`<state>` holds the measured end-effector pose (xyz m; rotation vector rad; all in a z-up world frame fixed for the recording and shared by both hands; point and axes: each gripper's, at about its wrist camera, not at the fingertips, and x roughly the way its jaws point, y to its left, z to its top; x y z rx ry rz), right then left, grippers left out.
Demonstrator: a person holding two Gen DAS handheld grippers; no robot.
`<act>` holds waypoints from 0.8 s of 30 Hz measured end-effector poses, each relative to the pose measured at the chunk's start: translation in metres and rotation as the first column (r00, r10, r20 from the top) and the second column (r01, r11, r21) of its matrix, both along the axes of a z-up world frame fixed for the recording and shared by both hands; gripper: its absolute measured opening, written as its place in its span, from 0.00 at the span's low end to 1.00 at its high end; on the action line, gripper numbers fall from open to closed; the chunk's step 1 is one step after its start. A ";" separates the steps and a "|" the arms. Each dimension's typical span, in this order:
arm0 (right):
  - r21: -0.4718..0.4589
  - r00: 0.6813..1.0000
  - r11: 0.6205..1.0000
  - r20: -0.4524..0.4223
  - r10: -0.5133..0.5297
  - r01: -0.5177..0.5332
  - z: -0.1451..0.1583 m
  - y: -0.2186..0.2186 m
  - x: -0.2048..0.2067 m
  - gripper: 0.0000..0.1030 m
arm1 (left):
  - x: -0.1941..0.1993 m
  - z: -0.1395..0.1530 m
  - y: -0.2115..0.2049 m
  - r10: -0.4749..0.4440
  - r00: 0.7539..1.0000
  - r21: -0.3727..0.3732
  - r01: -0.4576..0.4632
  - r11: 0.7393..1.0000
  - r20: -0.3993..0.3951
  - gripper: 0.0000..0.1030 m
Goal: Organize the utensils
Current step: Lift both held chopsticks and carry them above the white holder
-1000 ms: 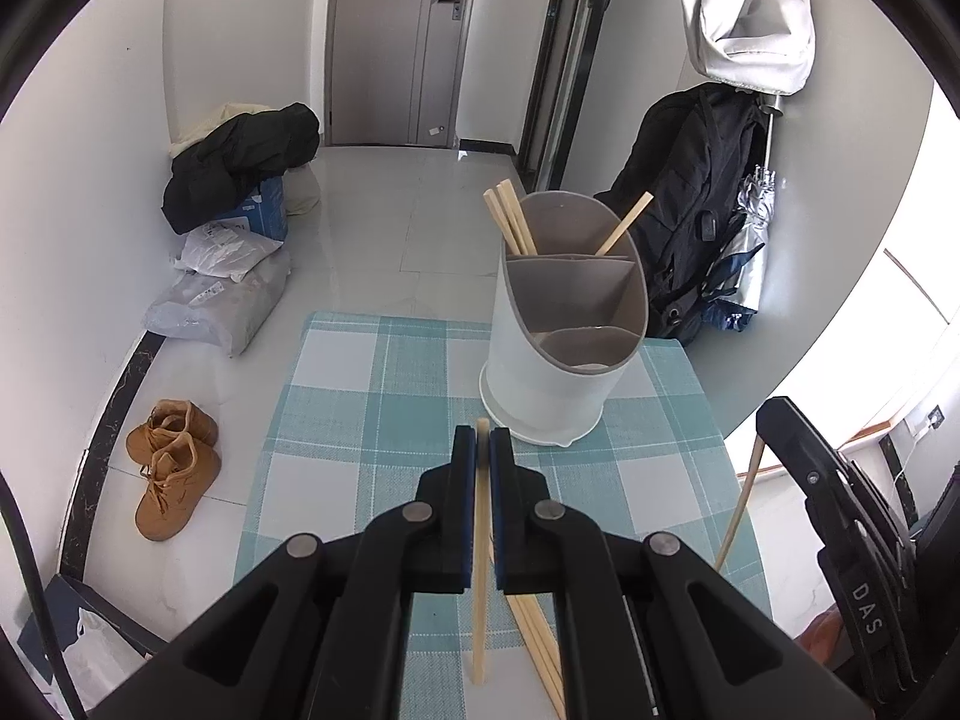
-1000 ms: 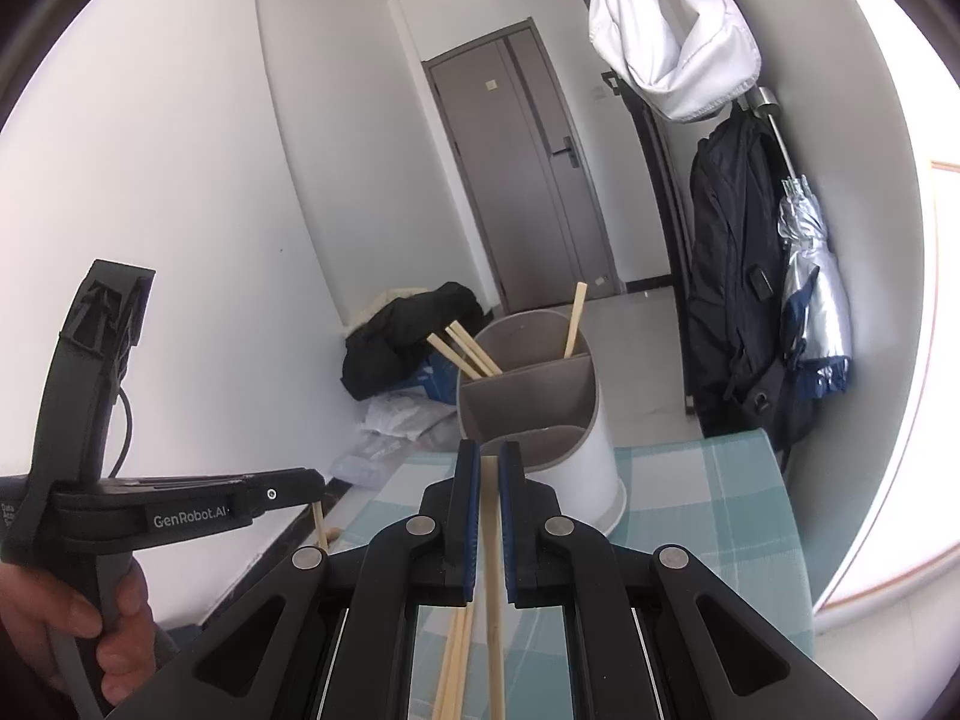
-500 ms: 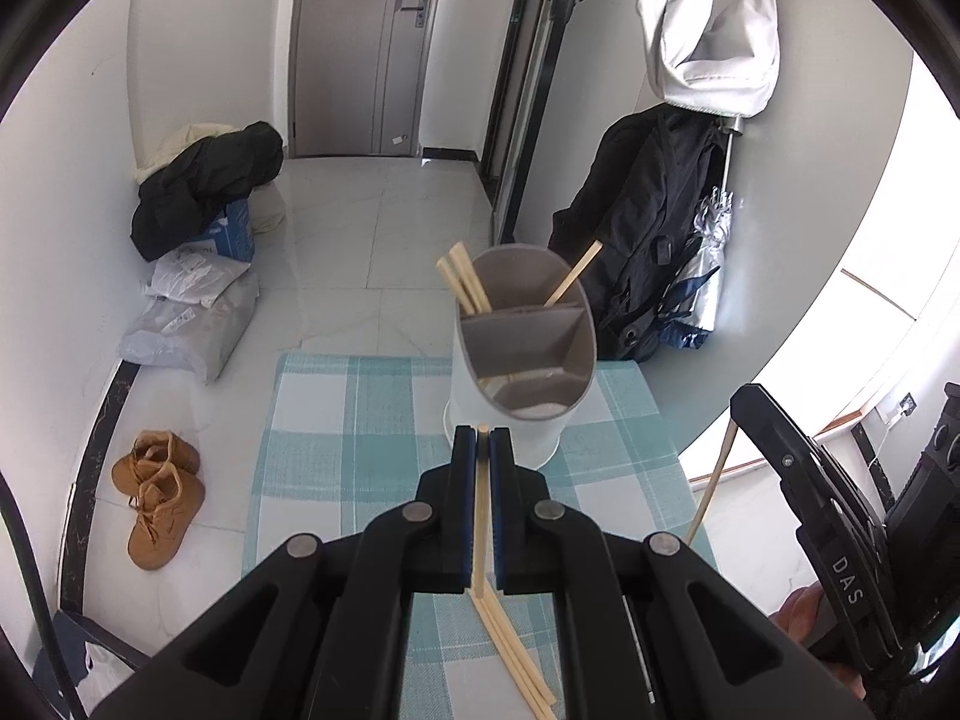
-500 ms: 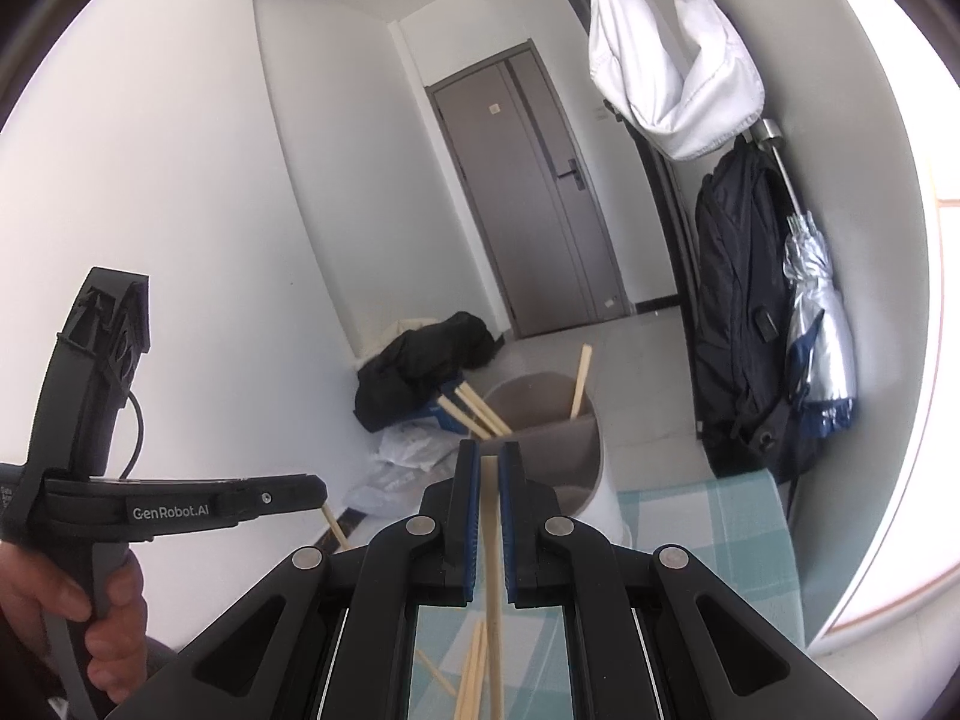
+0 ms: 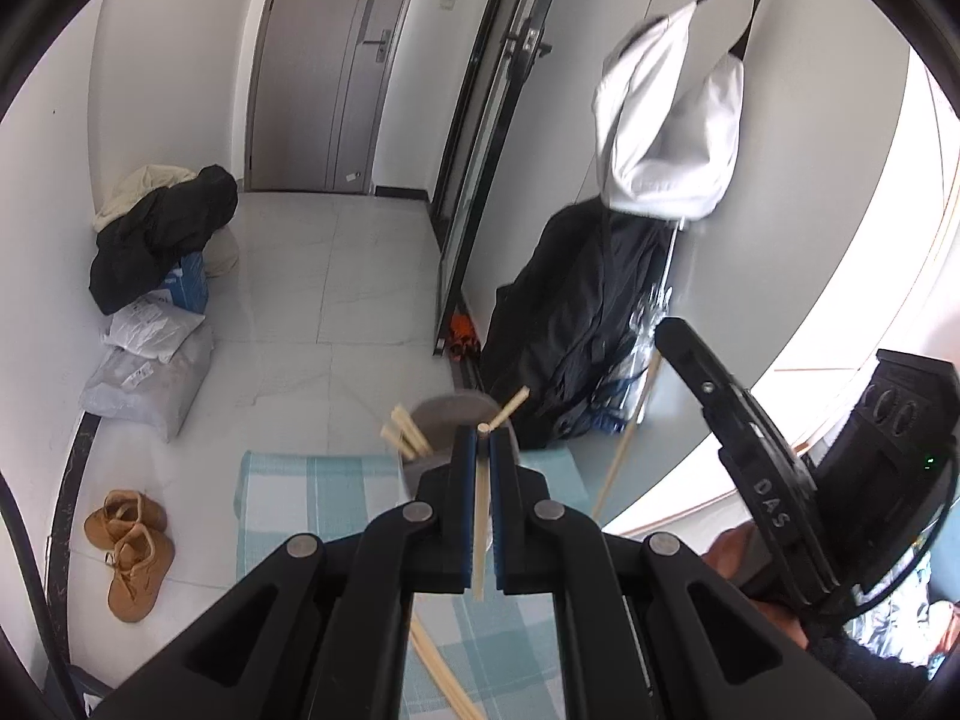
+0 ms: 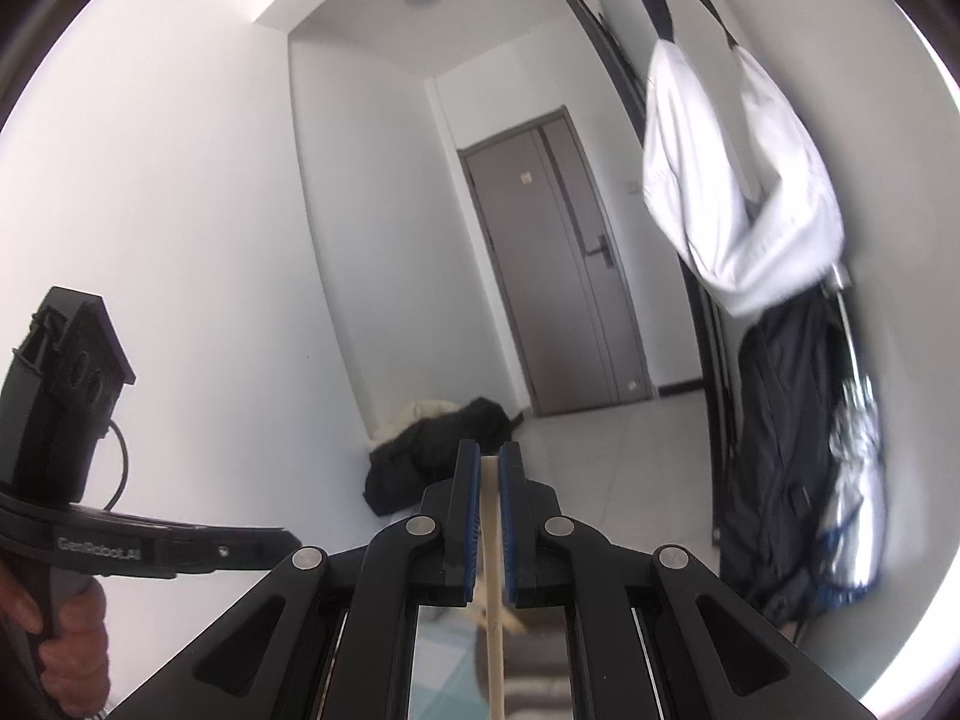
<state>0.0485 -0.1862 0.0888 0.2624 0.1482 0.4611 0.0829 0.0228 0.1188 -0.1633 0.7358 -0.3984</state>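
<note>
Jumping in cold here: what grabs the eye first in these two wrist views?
Each gripper is shut on a single chopstick: the left gripper above the checked cloth, the right gripper aimed at the grey door. Beyond the left one, the utensil holder already has chopsticks in it.

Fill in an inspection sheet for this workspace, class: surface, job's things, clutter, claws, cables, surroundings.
Surface: checked teal cloth over the table.
Job's things: utensil holder with chopsticks standing in it; loose chopsticks on the cloth.
Clutter: nothing seen on the cloth.
Claws: left claw shut on a chopstick; right claw shut on another chopstick.
Cables: black cable on the left claw's unit.
Surroundings: brown boots, bags, hanging backpack, door.
</note>
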 end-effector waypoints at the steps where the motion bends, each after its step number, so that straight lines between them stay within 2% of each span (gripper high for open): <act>1: 0.000 1.000 1.000 0.015 0.003 -0.003 0.006 0.002 0.009 0.05 | 0.004 0.006 0.001 0.003 1.000 -0.006 -0.003 1.000 0.011 0.01; 5: -0.030 0.999 0.999 0.051 0.012 -0.010 0.021 0.012 0.036 0.05 | 0.025 0.022 0.005 0.015 0.999 -0.042 -0.013 0.999 0.035 0.01; 10: -0.061 0.998 0.998 0.065 0.008 -0.004 0.024 0.023 0.070 0.05 | 0.051 0.026 0.007 0.025 0.999 -0.070 -0.022 0.997 0.037 0.01; 18: -0.050 0.998 0.999 0.059 -0.005 0.008 0.007 0.032 0.113 0.05 | 0.086 0.012 0.008 0.026 0.999 -0.071 -0.022 0.997 0.048 0.00; 24: -0.039 0.999 0.999 0.045 -0.030 0.032 -0.008 0.032 0.136 0.05 | 0.110 -0.009 0.010 0.028 1.000 -0.065 -0.027 0.998 0.015 0.00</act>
